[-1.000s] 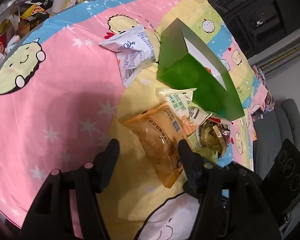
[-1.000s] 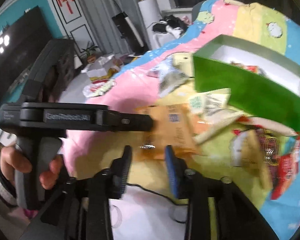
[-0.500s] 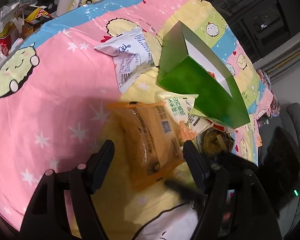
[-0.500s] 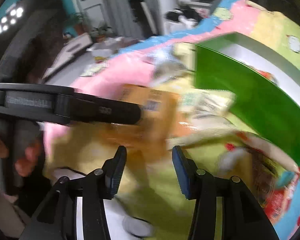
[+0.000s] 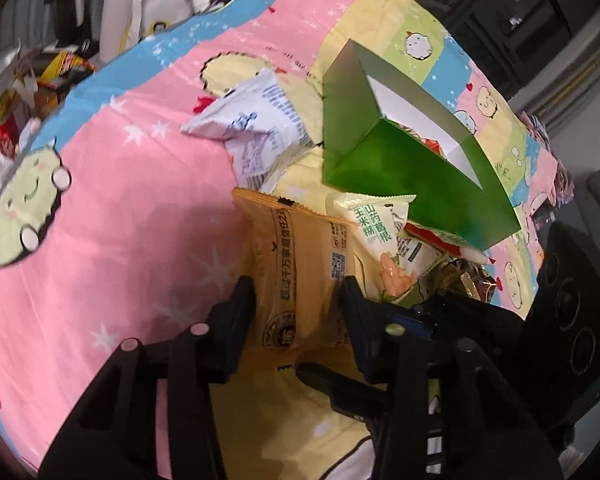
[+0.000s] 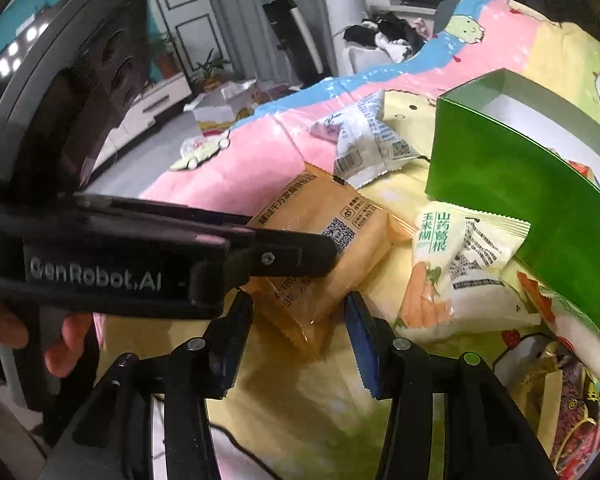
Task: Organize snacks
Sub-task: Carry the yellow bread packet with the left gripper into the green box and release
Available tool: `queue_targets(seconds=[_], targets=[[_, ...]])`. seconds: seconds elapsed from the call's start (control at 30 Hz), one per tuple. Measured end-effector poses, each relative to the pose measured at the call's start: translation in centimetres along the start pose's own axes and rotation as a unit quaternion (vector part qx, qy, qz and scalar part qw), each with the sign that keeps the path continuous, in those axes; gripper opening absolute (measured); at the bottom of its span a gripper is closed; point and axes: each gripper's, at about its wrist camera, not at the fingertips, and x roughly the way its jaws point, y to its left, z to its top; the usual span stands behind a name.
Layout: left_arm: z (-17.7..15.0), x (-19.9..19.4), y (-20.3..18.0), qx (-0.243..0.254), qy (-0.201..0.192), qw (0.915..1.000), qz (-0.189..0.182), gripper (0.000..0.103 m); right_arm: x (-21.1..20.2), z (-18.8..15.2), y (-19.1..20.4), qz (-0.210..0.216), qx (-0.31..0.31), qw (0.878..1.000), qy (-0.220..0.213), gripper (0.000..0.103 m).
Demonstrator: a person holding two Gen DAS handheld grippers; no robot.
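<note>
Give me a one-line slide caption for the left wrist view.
Left claw closed on an orange snack packet, beside an open green box on a cartoon-print sheet.

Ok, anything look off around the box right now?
Yes: the green box sits tilted, propped on the snack packets heaped against its side. The orange packet stands between the left tongs.
</note>
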Motion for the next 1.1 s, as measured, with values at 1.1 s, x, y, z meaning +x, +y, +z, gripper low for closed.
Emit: queue_targets(seconds=[1.1], targets=[[7.5, -1.8, -10.5, 0.108, -0.063, 0.9905, -0.057, 0.043, -10.6, 3.3, -4.1, -0.112, 0.048, 0.983, -0.140, 0.038]])
